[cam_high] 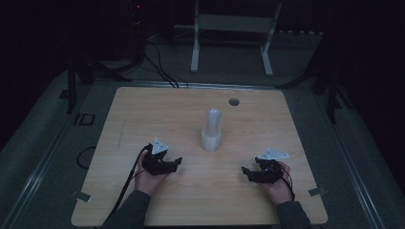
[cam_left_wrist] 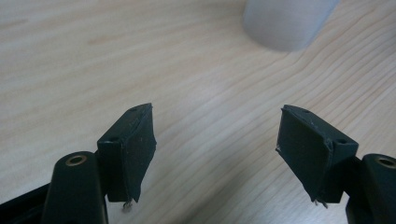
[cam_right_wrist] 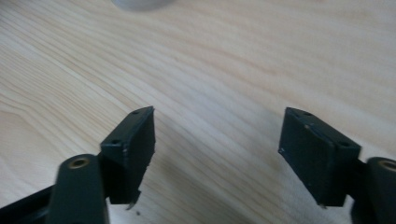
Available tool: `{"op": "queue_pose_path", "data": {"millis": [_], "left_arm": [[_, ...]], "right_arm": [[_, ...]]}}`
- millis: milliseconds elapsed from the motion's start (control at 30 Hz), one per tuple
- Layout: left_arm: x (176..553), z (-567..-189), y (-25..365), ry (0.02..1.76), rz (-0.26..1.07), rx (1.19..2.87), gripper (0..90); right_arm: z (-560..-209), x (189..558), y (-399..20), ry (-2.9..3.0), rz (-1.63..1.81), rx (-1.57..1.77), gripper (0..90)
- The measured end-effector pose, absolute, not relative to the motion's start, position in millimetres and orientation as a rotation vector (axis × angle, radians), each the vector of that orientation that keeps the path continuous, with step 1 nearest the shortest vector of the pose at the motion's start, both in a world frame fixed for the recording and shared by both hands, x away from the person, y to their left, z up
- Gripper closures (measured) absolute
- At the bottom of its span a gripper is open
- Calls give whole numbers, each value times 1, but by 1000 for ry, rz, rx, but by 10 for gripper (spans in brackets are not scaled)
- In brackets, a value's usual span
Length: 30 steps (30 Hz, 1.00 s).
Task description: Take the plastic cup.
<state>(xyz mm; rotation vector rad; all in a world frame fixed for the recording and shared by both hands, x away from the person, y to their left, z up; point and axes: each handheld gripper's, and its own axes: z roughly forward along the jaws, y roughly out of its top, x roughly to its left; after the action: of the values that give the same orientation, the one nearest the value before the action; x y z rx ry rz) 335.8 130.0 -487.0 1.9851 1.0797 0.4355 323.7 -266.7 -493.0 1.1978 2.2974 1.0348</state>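
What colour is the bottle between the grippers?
White, translucent-looking bottle; high view shows it best.

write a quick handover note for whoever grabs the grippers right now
Left gripper: open, empty, low over the table, near-left of the bottle.
Right gripper: open, empty, low over the table, near-right of the bottle.
Bottle: pale, upright at mid-table, apart from both grippers; its base shows at the top edge of both gripper views.
Done: nothing that shows; the bottle is untouched.
Left: probably close in on the bottle from both sides and grip it.
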Motion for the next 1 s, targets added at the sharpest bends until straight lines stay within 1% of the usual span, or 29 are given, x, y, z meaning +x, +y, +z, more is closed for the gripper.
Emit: {"op": "queue_pose_path", "data": {"millis": [100, 200, 533, 833, 1000], "left_arm": [[336, -476, 129, 1043, 446, 1986, 274], [338, -465, 125, 1010, 457, 1989, 273], [352, -440, 107, 930, 478, 1979, 258], [366, -439, 98, 923, 408, 1951, 247], [368, -436, 92, 899, 387, 1945, 246]], "right_arm": [[-479, 322, -264, 2289, 1087, 1167, 329], [-463, 322, -259, 2277, 1134, 1133, 347], [-419, 333, -240, 2249, 1193, 1003, 346], [-387, 351, -220, 2239, 1210, 924, 345], [-378, 359, -211, 2243, 1214, 896, 346]]}}
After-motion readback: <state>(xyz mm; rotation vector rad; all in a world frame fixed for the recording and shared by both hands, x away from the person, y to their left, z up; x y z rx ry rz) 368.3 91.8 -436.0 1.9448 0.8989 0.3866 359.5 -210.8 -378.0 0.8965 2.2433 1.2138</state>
